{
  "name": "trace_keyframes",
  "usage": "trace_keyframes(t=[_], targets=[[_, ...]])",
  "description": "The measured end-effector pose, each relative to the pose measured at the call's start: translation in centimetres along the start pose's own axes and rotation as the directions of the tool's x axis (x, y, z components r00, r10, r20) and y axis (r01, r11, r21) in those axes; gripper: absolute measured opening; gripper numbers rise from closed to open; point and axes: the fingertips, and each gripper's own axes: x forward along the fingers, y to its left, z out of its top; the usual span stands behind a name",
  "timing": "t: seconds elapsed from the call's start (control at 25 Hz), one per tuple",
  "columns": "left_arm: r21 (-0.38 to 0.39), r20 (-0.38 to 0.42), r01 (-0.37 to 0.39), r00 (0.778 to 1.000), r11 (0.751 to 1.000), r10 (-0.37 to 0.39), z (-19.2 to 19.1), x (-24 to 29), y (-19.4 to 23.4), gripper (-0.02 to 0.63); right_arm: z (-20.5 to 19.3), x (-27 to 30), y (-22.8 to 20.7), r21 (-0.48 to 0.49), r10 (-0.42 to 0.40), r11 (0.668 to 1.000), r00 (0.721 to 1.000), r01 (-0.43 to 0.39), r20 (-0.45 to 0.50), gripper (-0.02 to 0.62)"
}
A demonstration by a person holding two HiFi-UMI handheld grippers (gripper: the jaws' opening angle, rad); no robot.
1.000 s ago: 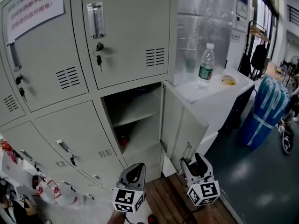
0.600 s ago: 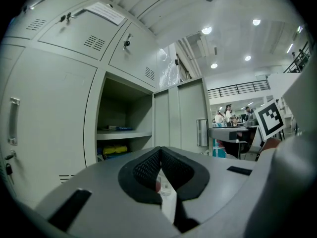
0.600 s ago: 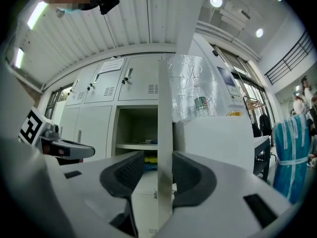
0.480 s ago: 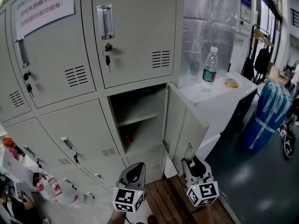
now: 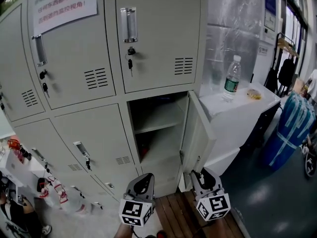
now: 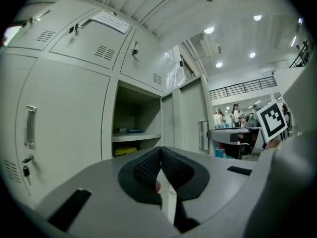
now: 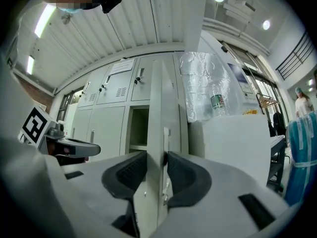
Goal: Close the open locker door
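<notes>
— Can you read the notice (image 5: 62, 4) on the upper locker (image 5: 74, 68)?
— No. The print is too small, and the picture's top edge cuts the sheet off.
— What's inside the open locker (image 5: 163, 133)?
— In the left gripper view, a blue thing (image 6: 128, 130) on the shelf (image 6: 136, 137) and a yellow thing (image 6: 121, 151) under it, both too small to name.
— And the locker door (image 5: 198, 133)?
— Its bottom corner is hidden in the head view.
— The counter (image 5: 237, 108)?
— Near the water bottle (image 5: 231, 83) lies a small yellowish thing (image 5: 254, 94) I can't identify. The bottle's label is unreadable.
</notes>
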Motion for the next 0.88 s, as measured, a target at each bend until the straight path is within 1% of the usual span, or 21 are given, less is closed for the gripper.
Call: trace_keyframes(t=[0.24,0.52,0.88], targets=[[0.000,0.001,-0.037,0.999,0.999,0.037,0.1,-0.9,1.1,0.021,0.1,1.0,2.5,0.001,0.094,0.996,0.995,-0.094,0.013,0.140],[0.001,-0.007,-0.078,0.997,0.997,0.078,-0.1,-1.8,2.4,0.021,0.1,2.1,4.0,0.001,0.161,0.987,0.987,-0.161,0.027,0.147],[-0.005,-0.007,-0.142,0.990,0.990,0.142,-0.1,-3.2,4.1,0.021,0.1,3.4,5.8,0.004,0.225,0.974,0.974,-0.226,0.030,0.150]])
